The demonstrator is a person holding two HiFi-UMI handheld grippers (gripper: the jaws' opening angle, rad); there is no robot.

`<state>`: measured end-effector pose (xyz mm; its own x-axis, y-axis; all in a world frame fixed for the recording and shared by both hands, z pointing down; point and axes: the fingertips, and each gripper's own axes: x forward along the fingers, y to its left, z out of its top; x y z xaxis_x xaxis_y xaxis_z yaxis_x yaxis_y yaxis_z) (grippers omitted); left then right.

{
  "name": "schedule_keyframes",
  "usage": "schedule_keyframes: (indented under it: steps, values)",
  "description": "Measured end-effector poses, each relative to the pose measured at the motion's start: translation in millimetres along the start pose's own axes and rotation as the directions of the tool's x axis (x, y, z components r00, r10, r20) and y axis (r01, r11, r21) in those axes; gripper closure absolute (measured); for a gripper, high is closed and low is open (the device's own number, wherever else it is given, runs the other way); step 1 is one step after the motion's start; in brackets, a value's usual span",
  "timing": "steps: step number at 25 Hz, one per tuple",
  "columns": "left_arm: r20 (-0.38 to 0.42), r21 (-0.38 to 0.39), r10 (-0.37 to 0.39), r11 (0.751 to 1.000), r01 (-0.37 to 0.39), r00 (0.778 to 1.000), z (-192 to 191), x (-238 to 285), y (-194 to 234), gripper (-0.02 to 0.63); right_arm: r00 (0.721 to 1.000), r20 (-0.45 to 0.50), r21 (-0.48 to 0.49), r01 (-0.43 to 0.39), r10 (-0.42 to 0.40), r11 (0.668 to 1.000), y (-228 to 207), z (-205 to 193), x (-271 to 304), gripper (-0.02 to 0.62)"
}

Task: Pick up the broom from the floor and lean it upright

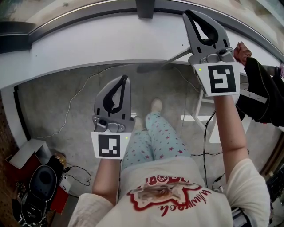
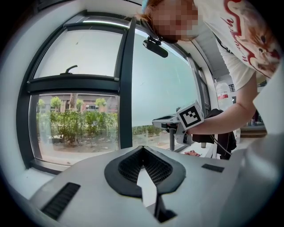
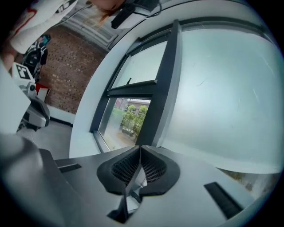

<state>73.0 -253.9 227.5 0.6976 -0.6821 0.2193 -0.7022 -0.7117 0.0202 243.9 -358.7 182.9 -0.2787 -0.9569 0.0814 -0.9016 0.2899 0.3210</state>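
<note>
In the head view a thin grey broom handle slants from my right gripper down-left toward the foot of the white wall, and its far end is blurred. The right gripper is raised near the wall, shut on that handle. In the right gripper view the handle shows as a narrow metal bar running down through the closed jaws. The left gripper view shows the right gripper with the handle hanging straight below it. My left gripper is lower and to the left. It is shut and holds nothing. The broom's head is not visible.
A curved white wall with dark-framed windows stands ahead. On the grey floor lie a thin cable, a red box and a black bag at lower left. A white stool and a black garment are at right.
</note>
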Motion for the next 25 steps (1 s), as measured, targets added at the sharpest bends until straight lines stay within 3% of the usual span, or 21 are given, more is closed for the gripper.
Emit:
schedule_keyframes:
  steps: [5,12,13,15,25]
  values:
    - [0.002,-0.004,0.010,1.000,-0.010,1.000,3.3,4.6,1.9,0.589,0.999,-0.032,0.043,0.024,-0.023,0.999,-12.8,-10.0,-4.6,0.571]
    - [0.005,-0.003,-0.003,1.000,0.003,1.000,3.2,11.7,-3.2,0.589,0.999,0.000,0.090,0.043,-0.044,0.995,-21.2,-1.5,-15.1,0.569]
    - [0.007,-0.002,-0.007,1.000,0.007,1.000,4.0,12.4,-4.9,0.589,0.999,0.008,0.091,0.046,-0.047,0.995,-22.3,-0.1,-16.4,0.559]
    - [0.011,0.004,-0.016,1.000,0.016,1.000,5.6,13.7,-8.5,0.589,0.998,0.025,0.096,0.059,-0.062,0.994,-26.0,2.4,-19.5,0.474]
    - [-0.010,0.023,-0.027,0.999,0.027,1.000,3.3,5.5,-6.4,0.589,0.992,-0.003,0.014,0.126,-0.126,0.992,-38.8,1.2,-22.2,0.396]
